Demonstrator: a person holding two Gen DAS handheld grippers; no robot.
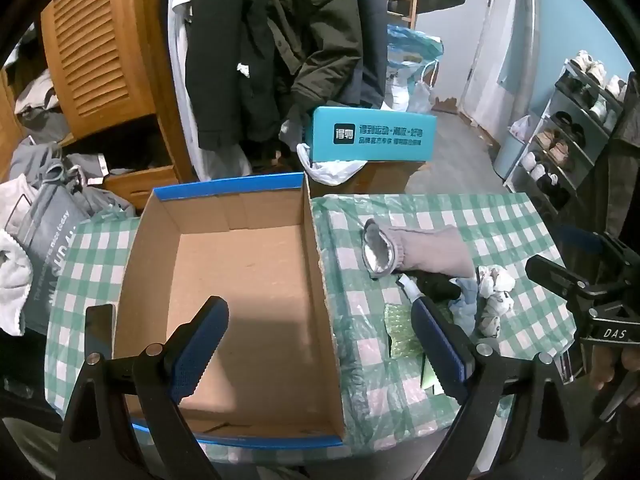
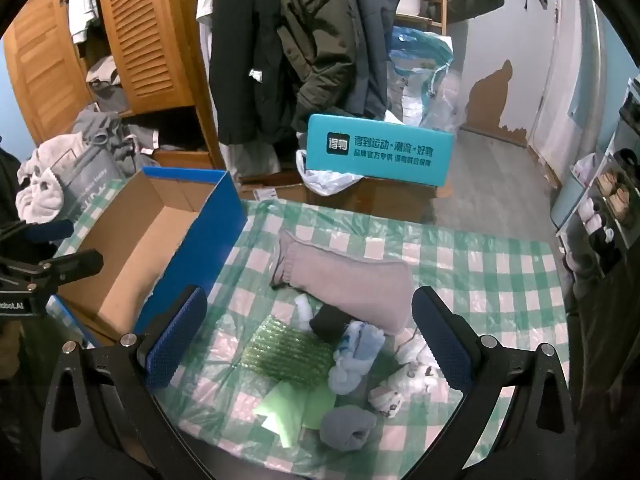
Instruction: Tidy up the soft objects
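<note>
An empty cardboard shoebox (image 1: 248, 280) with blue rim sits on the left of the checked table (image 1: 500, 216); it also shows in the right wrist view (image 2: 132, 256). My left gripper (image 1: 320, 344) is open, straddling the box's right wall. Right of the box lie a pinkish-grey knit sock (image 2: 352, 280), a black sock (image 2: 330, 322), a light blue sock (image 2: 356, 354), white patterned socks (image 2: 404, 384), a grey rolled sock (image 2: 348, 426), green bubble wrap (image 2: 288, 354) and a green sheet (image 2: 288, 408). My right gripper (image 2: 308, 336) is open above this pile, touching nothing.
A teal box (image 2: 380, 148) on a brown carton stands beyond the table. Coats (image 2: 280, 40) hang behind. A wooden louvred wardrobe (image 1: 96, 48) and piled clothes are at left. A shoe rack (image 1: 568, 132) stands at right.
</note>
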